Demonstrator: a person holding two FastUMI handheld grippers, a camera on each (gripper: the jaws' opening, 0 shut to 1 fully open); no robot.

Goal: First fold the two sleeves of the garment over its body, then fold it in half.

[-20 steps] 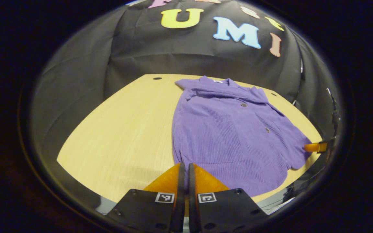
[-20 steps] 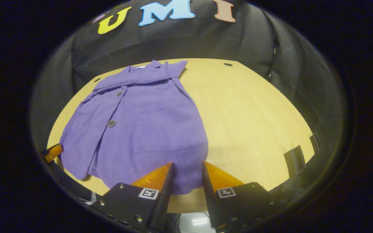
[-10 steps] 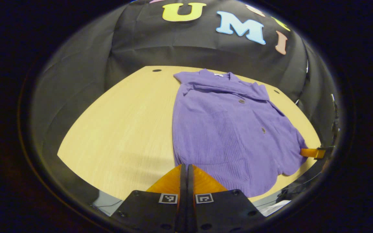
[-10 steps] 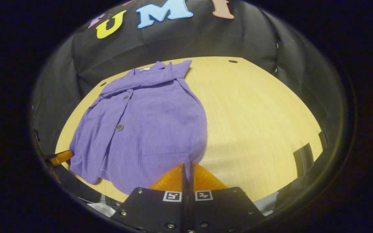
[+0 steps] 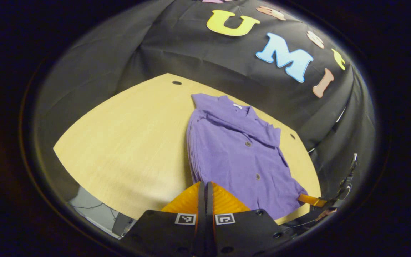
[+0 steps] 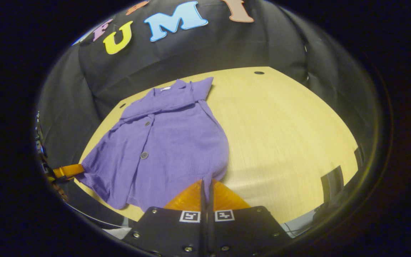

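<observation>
Right gripper view: right claw [image 6: 205, 185] pinched shut on garment [image 6: 170, 142] hem, left claw [image 5: 205, 187] likewise at opposite corner, apparently gripped for half-fold toward collar [image 6: 177, 89].

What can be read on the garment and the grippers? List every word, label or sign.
No readable words or numbers.
White neck tag on the garment: too small to read.
Square markers on the left gripper and right gripper: coded patterns, no text.

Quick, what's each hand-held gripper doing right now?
Left hand-held gripper: closed on the purple shirt's hem corner.
Right hand-held gripper: closed on the other hem corner.
</observation>
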